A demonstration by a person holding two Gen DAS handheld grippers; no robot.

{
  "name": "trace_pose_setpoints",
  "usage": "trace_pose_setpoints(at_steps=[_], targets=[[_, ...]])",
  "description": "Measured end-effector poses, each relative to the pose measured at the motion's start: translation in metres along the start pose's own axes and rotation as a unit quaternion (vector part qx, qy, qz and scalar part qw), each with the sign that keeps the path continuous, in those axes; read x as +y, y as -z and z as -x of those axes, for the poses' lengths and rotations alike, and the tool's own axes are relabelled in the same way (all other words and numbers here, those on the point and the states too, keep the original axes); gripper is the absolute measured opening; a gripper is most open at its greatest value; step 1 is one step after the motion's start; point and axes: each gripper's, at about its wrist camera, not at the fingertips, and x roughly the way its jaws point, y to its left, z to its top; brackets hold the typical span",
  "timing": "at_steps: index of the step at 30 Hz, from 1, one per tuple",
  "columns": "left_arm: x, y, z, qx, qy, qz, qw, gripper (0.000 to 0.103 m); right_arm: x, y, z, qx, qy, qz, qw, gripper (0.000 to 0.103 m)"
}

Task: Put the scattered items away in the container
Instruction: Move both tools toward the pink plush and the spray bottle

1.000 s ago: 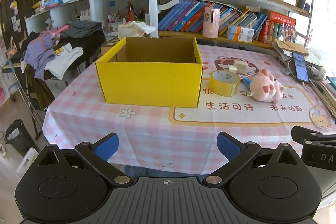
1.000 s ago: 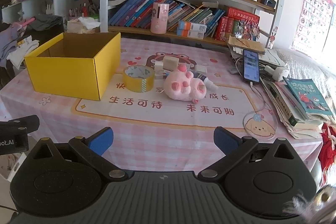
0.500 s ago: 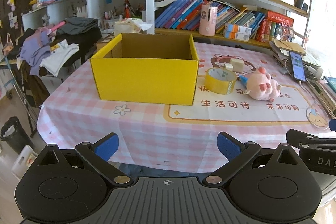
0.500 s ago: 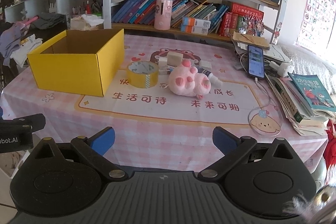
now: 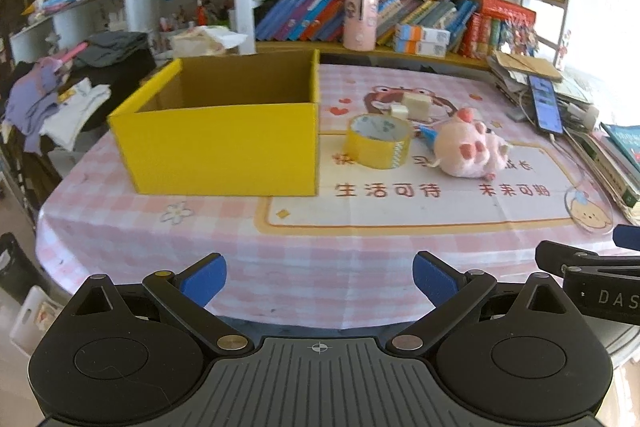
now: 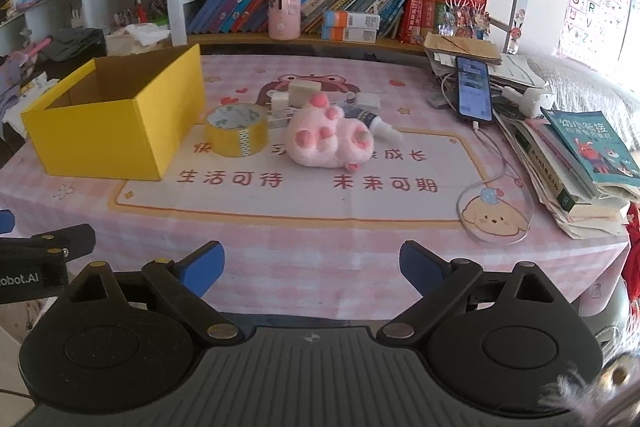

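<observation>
Both claws have come closer to the tabletop [image 6: 312, 235] than they were a second ago, so the yellow cardboard box [image 5: 224, 143] and the scattered things now loom larger in both views. The step in hand looks like the approach: nothing has gone in yet, since what shows of the box's inside is bare brown card.

The left claw [image 5: 319, 277] is spread wide with nothing between its blue pads, hanging over the near edge of the tabletop, in line with the gap between the box and the roll of yellow tape [image 5: 378, 141]. The right claw [image 6: 311, 265] is also apart, its jaws closing slightly, and nothing lies between them either; it points roughly toward the pink plush toy [image 6: 329, 138].

The tape roll stands on its flat side just right of the box. The plush lies just right of the tape, paws toward the camera. Behind them, toward the far side, sit small pale eraser-like blocks [image 6: 304, 93] and a small tube [image 6: 370, 119] partly hidden by the plush.

The next move likely calls for one claw to go forward and down over the nearest item, tape or plush, straddle it, then clamp before lifting it left into the box.
</observation>
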Motion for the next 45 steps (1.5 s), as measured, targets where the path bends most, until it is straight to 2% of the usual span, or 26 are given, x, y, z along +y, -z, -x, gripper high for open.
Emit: trace_pose_setpoints(at_steps=[10,16,23,35,45], targets=[[-0.052,-0.015,-0.041,0.021,0.022,-0.025,0.9992,0.1,-0.047,-0.01,-0.038,0.022,0.01,-0.01,1.0,0.096],[-0.087,-0.034,-0.066,0.024,0.027,-0.033,0.9988,0.1,-0.084,-0.028,-0.062,0.024,0.008,-0.009,1.0,0.096],[-0.122,-0.062,-0.09,0.014,0.013,-0.023,0.9996,0.1,-0.125,-0.059,-0.088,0.012,-0.008,-0.005,1.0,0.096],[-0.163,-0.097,-0.14,0.024,0.0,-0.016,0.9996,0.1,-0.168,-0.103,-0.143,0.014,-0.04,0.015,0.999,0.096],[-0.176,-0.12,-0.183,0.034,-0.013,-0.01,0.9993,0.101,-0.181,-0.138,-0.198,0.034,-0.08,0.026,0.996,0.084]])
